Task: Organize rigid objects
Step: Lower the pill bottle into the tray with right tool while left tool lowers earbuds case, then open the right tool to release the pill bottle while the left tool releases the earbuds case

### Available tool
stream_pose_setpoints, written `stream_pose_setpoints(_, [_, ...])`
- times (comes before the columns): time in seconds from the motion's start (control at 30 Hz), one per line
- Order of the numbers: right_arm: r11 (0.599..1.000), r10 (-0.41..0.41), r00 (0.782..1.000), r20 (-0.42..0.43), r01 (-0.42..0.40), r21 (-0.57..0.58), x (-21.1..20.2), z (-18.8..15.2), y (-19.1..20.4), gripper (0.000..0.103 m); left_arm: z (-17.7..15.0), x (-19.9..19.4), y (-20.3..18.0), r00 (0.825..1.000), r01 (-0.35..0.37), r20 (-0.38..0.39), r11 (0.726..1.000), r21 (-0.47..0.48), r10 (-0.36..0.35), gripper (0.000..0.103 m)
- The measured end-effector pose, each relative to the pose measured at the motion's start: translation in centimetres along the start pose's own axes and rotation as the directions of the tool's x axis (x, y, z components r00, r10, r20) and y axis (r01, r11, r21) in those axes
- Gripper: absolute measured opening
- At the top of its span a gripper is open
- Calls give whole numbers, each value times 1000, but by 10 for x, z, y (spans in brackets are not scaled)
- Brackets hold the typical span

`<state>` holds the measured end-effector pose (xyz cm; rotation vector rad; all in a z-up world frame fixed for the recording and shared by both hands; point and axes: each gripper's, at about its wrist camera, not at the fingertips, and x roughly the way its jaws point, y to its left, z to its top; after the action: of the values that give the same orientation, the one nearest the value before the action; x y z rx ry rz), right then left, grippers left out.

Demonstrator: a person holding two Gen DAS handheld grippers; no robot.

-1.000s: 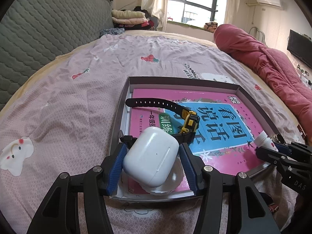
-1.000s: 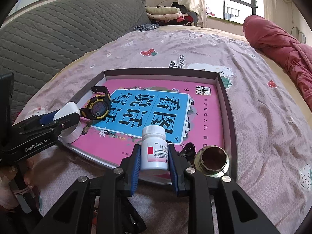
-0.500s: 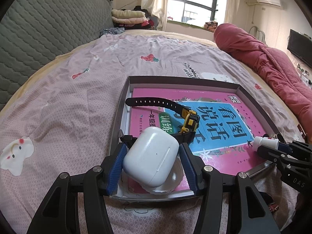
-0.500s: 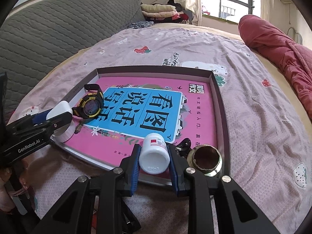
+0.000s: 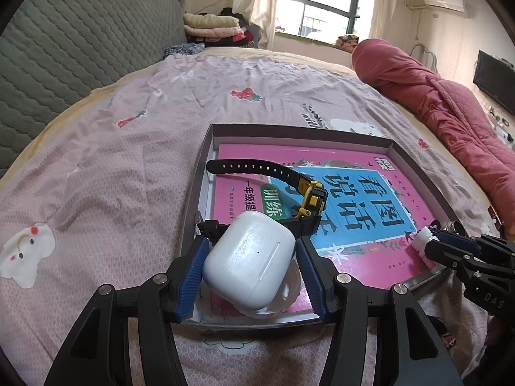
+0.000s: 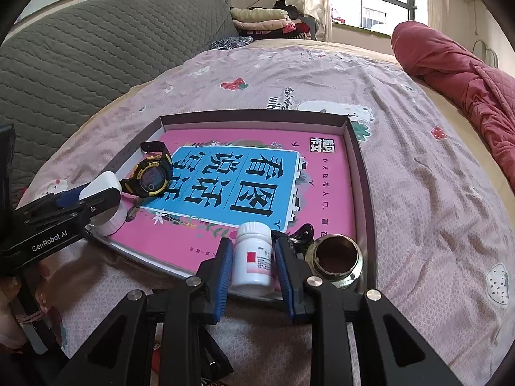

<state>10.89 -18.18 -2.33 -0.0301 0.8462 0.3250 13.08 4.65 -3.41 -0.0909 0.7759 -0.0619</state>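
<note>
A shallow dark tray [image 5: 206,173] [image 6: 352,148] lies on the bed with a pink and blue book [image 5: 354,199] [image 6: 244,186] in it. My left gripper [image 5: 252,244] is shut on a white earbud case [image 5: 249,263] at the tray's near left corner, above a white round object [image 5: 285,296]. A black and yellow watch [image 5: 310,197] [image 6: 151,177] rests on the book just beyond. My right gripper [image 6: 252,244] is shut on a white pill bottle [image 6: 252,254] with a red-marked label, at the tray's near edge. In the right wrist view the left gripper [image 6: 93,199] and case [image 6: 103,183] show at the left.
A brass fitting [image 6: 338,257] and a black clip [image 6: 302,231] sit in the tray's near right corner. A rolled red quilt [image 5: 434,96] lies along the right. A grey padded headboard [image 6: 96,64] stands at the left and folded clothes [image 5: 212,25] are at the back. Pink bedsheet surrounds the tray.
The pill bottle in my right gripper tipped its cap towards the camera, then came back nearly upright, slightly lower over the tray edge. My left gripper and the earbud case have not moved.
</note>
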Motion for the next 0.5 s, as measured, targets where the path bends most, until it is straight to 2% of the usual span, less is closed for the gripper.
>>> stream_pose_setpoints(0.2, [1000,0,1000,5,0,0,-2,-1,-1,27,1,-8,-2,999,11,35,1000,3,-11,58])
stream_pose_setpoints(0.5, [1000,-1,1000,14,1,-9,-5,-2,1,27,2,-8,-3,1000,12,16,1000,-4,-12,58])
